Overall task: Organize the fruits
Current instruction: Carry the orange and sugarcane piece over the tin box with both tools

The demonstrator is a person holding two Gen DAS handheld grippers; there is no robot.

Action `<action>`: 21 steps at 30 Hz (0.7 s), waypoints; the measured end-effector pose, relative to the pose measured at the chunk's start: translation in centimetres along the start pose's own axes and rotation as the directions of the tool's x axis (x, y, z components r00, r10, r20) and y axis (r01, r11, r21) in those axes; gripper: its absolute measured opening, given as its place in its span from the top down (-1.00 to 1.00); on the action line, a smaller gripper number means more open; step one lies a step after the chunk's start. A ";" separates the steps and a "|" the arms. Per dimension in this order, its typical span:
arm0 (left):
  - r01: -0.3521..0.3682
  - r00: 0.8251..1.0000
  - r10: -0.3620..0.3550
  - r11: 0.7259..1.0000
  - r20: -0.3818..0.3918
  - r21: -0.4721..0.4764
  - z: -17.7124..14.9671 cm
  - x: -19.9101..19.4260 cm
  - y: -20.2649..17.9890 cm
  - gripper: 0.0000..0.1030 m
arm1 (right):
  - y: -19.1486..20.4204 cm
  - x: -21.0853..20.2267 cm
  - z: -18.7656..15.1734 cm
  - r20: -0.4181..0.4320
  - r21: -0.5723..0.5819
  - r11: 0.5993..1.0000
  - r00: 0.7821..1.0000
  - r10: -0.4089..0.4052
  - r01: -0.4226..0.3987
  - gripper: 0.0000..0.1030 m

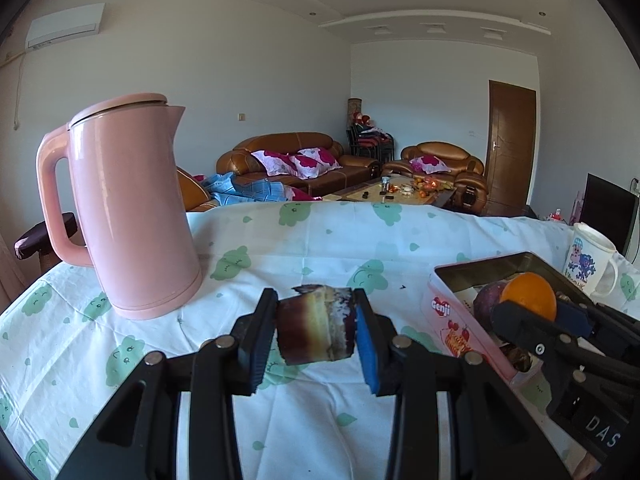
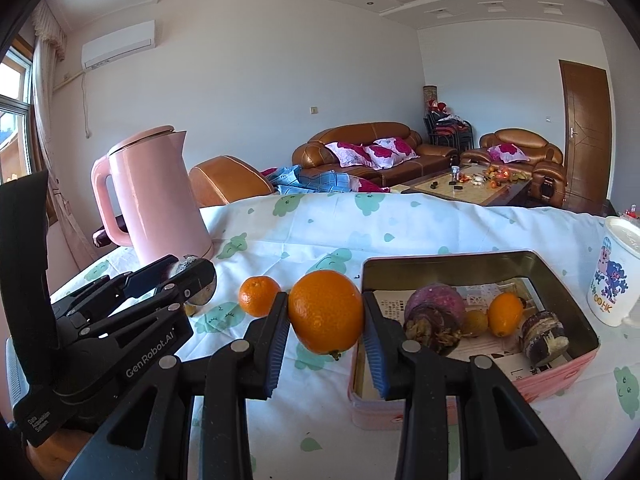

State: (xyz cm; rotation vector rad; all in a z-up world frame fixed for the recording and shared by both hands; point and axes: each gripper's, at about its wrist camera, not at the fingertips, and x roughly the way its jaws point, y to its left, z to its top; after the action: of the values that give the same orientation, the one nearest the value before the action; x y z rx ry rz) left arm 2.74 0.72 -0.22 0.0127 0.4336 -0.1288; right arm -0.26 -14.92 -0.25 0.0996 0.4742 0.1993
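While both grippers hang over a table draped in a white cloth printed with green shapes, each holds something clear of the cloth. Nearest, the right gripper clamps a large orange between its blue pads, just left of a pink tin. To its left, the left gripper pinches a short brown, cut-ended chunk. Inside the tin lie a purple root, a small oval orange fruit and another brown chunk. A small mandarin rests on the cloth beyond the grippers. Farther back stand a pink kettle at left and a white cartoon mug at right.
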 end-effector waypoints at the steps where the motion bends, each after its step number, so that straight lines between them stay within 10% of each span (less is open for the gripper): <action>1: 0.005 1.000 -0.005 1.000 -0.002 -0.001 0.0 0.0 -0.2 0.24 | -0.3 -0.1 0.1 0.004 -0.002 1.000 1.000 -0.009 0.009 0.27; 21: 0.088 0.995 -0.089 0.996 0.036 0.030 1.1 -0.2 -5.6 0.24 | -6.4 -2.1 0.9 0.054 0.062 0.994 0.994 -0.096 0.093 0.27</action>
State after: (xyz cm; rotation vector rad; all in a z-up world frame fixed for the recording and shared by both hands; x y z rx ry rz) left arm 2.27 -4.80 0.95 0.0193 0.3947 -0.2226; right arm -0.55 -21.62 0.59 0.1405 0.4272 0.0894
